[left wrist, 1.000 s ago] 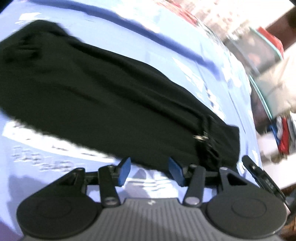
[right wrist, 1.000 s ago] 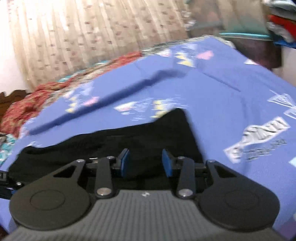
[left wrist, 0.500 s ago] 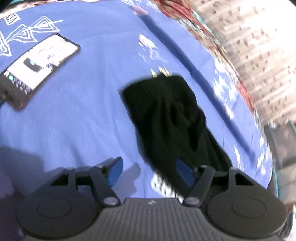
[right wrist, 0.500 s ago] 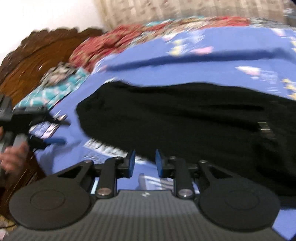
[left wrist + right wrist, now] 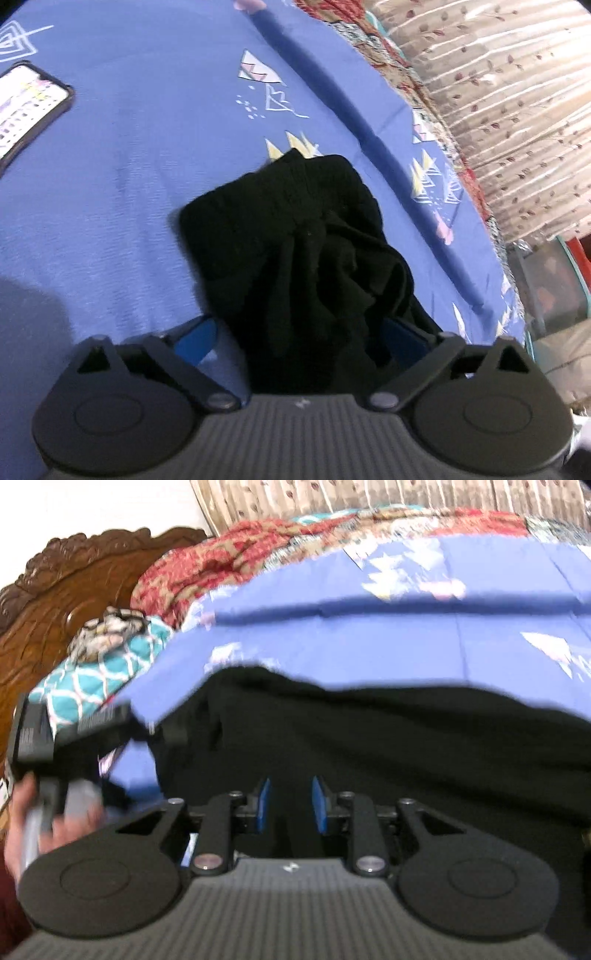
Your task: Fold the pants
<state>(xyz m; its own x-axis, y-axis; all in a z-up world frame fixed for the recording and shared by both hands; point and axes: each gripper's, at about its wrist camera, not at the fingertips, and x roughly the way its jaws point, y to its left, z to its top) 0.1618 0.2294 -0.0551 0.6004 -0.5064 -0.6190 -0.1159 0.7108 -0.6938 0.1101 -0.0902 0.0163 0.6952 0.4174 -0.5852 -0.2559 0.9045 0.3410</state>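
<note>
Black pants [image 5: 295, 236] lie stretched out on a blue printed bedsheet [image 5: 129, 177]. In the left wrist view one narrow end points away from me, and the cloth runs back between the blue pads of my left gripper [image 5: 299, 338]. Its jaws are opening and stand wide, so the pads are not pressing the cloth. In the right wrist view the pants [image 5: 406, 746] fill the middle as a wide dark band. My right gripper [image 5: 291, 805] hovers over them with a narrow gap that is opening slightly. Dark cloth shows through that gap, and nothing looks pinched.
A phone [image 5: 26, 107] with a lit screen lies on the sheet at far left. A carved wooden headboard [image 5: 55, 609], a teal patterned pillow [image 5: 92, 672] and a red patterned blanket [image 5: 221, 561] line the bed's far side. A hand [image 5: 22, 827] holds the other tool at left. Curtains [image 5: 517, 110] hang behind.
The left view swung from the pants' long side to their end, and its jaws widened around the cloth. The right view swept left towards the headboard and over the pants, its jaws narrower.
</note>
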